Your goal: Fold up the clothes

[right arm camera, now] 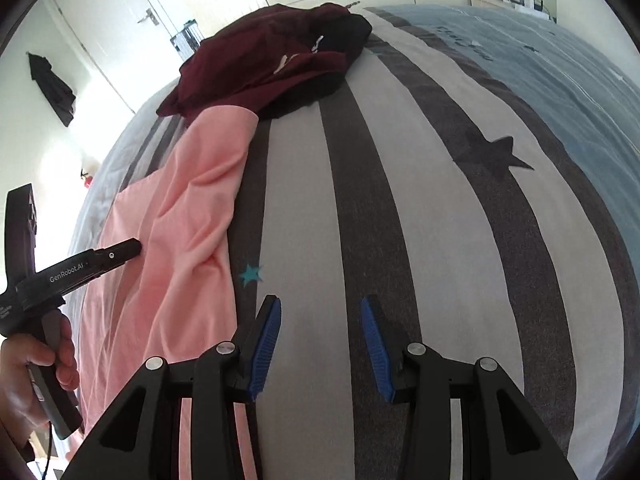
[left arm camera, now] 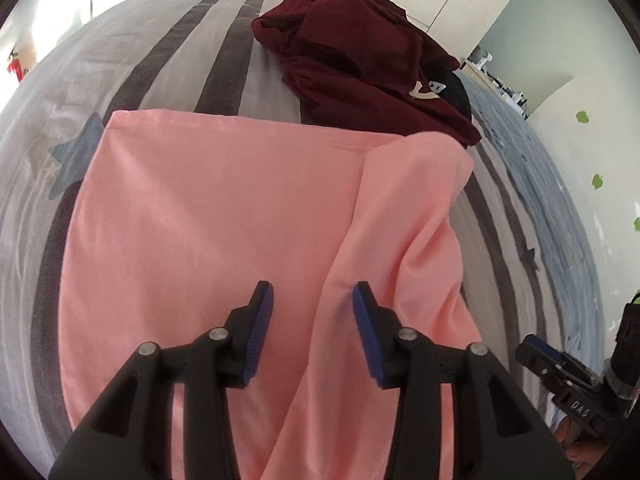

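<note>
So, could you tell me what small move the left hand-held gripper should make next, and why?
Probably lower the left hand-held gripper onto the raised fold of the pink garment just beside its right pad and close. Its jaws stand open with nothing gripped, and that side lies rumpled while the rest is flat on the striped bedcover.

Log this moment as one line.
left gripper: open over pink garment | right gripper: open, empty, over striped bedcover | maroon clothes: unfolded
</note>
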`<state>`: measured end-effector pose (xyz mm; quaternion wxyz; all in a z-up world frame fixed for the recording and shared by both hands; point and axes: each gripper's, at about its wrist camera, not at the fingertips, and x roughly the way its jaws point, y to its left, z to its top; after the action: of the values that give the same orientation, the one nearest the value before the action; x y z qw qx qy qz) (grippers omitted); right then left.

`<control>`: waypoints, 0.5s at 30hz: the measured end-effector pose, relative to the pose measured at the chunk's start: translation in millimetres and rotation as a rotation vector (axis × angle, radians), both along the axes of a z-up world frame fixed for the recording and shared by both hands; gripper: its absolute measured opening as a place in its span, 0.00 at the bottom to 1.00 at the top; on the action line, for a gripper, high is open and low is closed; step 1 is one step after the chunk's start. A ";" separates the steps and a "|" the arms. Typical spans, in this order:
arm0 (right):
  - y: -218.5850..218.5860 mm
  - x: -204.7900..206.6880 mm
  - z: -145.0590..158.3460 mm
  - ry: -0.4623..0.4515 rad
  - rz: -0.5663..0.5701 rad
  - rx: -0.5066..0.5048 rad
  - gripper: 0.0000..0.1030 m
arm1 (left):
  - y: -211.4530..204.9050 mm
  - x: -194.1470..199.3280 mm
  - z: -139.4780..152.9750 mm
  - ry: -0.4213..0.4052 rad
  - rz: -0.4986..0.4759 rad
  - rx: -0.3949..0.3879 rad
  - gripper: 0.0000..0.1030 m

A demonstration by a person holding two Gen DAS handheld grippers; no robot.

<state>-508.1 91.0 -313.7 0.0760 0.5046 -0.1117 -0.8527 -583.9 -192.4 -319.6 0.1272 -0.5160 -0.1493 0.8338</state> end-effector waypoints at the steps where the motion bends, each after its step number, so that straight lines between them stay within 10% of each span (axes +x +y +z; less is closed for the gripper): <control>1: -3.1 -5.2 1.1 0.002 0.013 0.000 0.37 | -1.0 -4.5 -1.1 -0.012 0.004 0.042 0.53; 6: -14.4 -25.9 9.5 0.017 0.035 -0.011 0.37 | 19.2 -22.6 -7.3 -0.041 -0.064 0.073 0.51; 7: -15.5 -27.6 12.0 0.022 0.035 -0.012 0.37 | 24.4 -24.2 -7.4 -0.048 -0.093 0.089 0.26; 9: -13.9 -30.0 16.7 0.032 0.033 -0.018 0.37 | 38.1 -22.2 -0.9 -0.033 -0.150 0.078 0.07; 15: 16.3 -30.6 32.2 0.079 0.001 0.013 0.37 | 101.2 26.7 38.4 0.075 -0.312 0.140 0.06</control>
<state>-538.7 107.3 -281.5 0.0776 0.4712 -0.1028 -0.8726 -557.2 -91.2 -281.2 0.2963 -0.4915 -0.1201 0.8101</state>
